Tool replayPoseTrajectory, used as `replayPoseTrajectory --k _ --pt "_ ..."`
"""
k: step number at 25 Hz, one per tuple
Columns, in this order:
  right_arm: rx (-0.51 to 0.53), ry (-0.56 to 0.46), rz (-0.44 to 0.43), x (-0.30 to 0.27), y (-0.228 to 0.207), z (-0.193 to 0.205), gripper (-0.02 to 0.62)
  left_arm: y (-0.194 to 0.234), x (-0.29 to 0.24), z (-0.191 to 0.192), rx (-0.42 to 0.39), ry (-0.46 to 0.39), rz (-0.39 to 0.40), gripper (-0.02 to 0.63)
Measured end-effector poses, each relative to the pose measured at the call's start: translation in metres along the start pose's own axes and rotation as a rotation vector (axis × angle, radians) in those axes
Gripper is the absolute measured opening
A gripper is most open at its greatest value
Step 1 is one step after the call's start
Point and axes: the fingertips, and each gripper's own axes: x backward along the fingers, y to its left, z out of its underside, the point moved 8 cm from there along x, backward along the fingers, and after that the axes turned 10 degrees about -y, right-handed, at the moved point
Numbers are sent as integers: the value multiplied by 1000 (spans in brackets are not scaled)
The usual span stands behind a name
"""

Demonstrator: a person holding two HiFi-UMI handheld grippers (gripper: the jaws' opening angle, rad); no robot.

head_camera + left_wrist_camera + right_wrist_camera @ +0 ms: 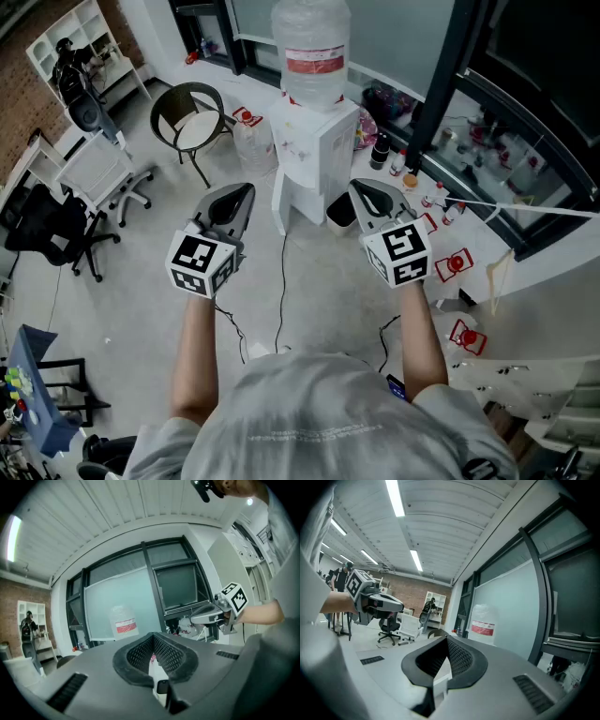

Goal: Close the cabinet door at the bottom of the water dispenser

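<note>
Floor (pixel 309 300): pale grey, with a thin black cable (pixel 282 281) trailing across it towards you. Water dispenser (pixel 319 150): 1 white unit, upright ahead of you and between your 2 grippers, well apart from both. Cabinet door (pixel 284 202): the white panel at the foot of the dispenser; its left edge seems to stand out from the body, though how far open it is cannot be told from here. Bottle (pixel 311 47): 1 clear bottle with a red-and-white label, seated on top of the dispenser. Chairs: 1 round black chair (pixel 192 122) left of the dispenser, 1 white office chair (pixel 103 169) and 1 black office chair (pixel 47 230) farther left. Left gripper (pixel 248 190): held level in your left hand, jaw tips together, nothing between them. Right gripper (pixel 356 186): tipped slightly down in your right hand, jaw tips together, nothing gripped. Dark bin (pixel 339 214): 1, just beside the dispenser's base on the right.
</note>
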Motion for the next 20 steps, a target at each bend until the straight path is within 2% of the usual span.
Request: replayPoseTrajectory --k 4,7,9,11,14,17,20 --pt "6 -8 -6 2 -10 3 28 2 -5 1 140 -27 -67 18" --pt "-25 -32 -27 3 -19 11 28 -3 -12 1 224 -64 -61 18" --pt "-37 -36 -45 1 -24 17 28 -6 -18 1 245 -84 -57 18" --pt "-31 -27 -61 -7 -25 23 28 -5 -24 5 201 -75 -63 18" --pt "-32 -25 -72 -28 -21 29 28 9 -30 20 71 -19 -73 18" --pt "-59 -33 -39 -60 -20 38 28 46 -34 41 0 14 -95 18" --pt "-72 -33 -8 -105 -12 46 28 102 -39 67 -47 35 -91 18"
